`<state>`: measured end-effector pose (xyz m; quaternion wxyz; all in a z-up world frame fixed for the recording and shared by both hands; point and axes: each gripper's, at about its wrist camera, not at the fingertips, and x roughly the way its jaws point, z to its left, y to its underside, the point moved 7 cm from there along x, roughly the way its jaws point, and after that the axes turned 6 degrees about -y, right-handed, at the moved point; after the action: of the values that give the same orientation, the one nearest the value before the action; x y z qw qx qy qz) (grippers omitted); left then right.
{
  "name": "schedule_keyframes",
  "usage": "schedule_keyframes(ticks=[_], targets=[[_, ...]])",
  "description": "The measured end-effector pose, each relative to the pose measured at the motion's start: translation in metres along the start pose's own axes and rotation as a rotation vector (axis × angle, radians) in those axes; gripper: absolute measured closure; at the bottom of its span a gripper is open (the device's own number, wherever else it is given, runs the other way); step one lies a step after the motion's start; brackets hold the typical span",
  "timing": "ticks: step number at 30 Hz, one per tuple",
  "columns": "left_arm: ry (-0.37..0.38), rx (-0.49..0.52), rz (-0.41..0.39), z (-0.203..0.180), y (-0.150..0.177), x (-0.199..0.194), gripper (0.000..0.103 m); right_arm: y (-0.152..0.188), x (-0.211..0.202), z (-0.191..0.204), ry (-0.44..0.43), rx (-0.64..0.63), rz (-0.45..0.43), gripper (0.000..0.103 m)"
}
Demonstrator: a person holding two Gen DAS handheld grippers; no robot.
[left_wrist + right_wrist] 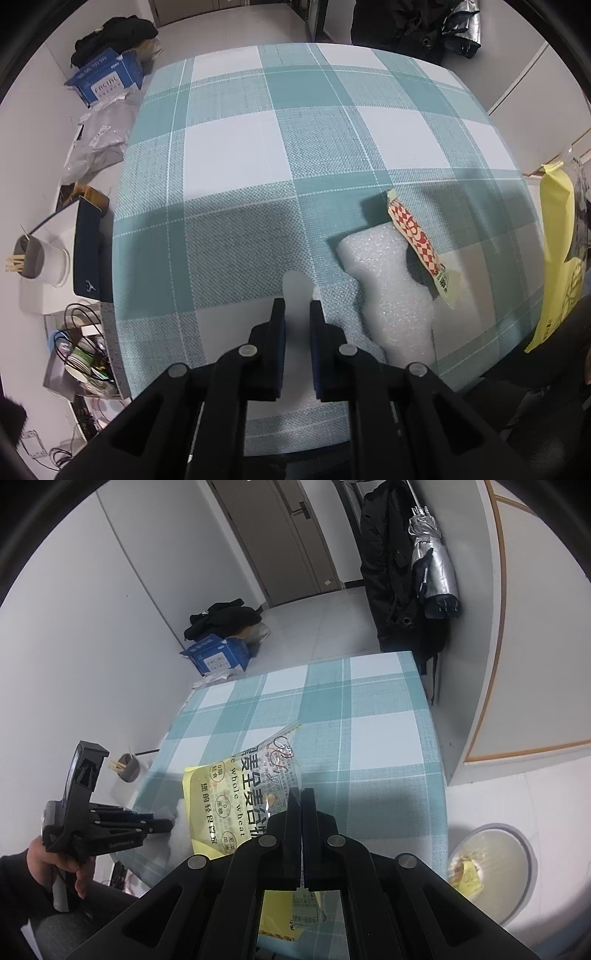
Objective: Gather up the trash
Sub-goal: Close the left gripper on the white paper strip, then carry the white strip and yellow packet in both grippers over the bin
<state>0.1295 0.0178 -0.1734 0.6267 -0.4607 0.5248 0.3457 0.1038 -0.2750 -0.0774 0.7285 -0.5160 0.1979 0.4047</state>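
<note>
A piece of white foam point(388, 284) lies on the teal checked tablecloth point(240, 147), and a tab of it runs between the pads of my left gripper point(297, 308), which is shut on it. A red-and-white checked wrapper point(417, 240) rests across the foam's right side. My right gripper point(301, 794) is shut on the edge of a yellow and clear bread bag point(229, 797), held above the table's near part. The same bag point(554, 236) shows at the right edge of the left wrist view. A hand point(55, 856) holds the left gripper point(159, 825) at the foam point(181, 819).
A round grey bin point(532, 856) with yellow trash inside stands on the floor right of the table. A grey cup of sticks point(29, 258), a dark box point(88, 251) and a box of cables point(81, 354) sit left of the table. A blue tissue carton point(107, 77) lies beyond.
</note>
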Motion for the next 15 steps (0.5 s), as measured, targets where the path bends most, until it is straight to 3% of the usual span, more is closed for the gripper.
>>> schedule_keyframes(ticks=[15], targets=[[0.030, -0.035, 0.017, 0.0028, 0.0004, 0.0002, 0.096, 0.0011, 0.0012, -0.0019, 0.003, 0.007, 0.006, 0.103]])
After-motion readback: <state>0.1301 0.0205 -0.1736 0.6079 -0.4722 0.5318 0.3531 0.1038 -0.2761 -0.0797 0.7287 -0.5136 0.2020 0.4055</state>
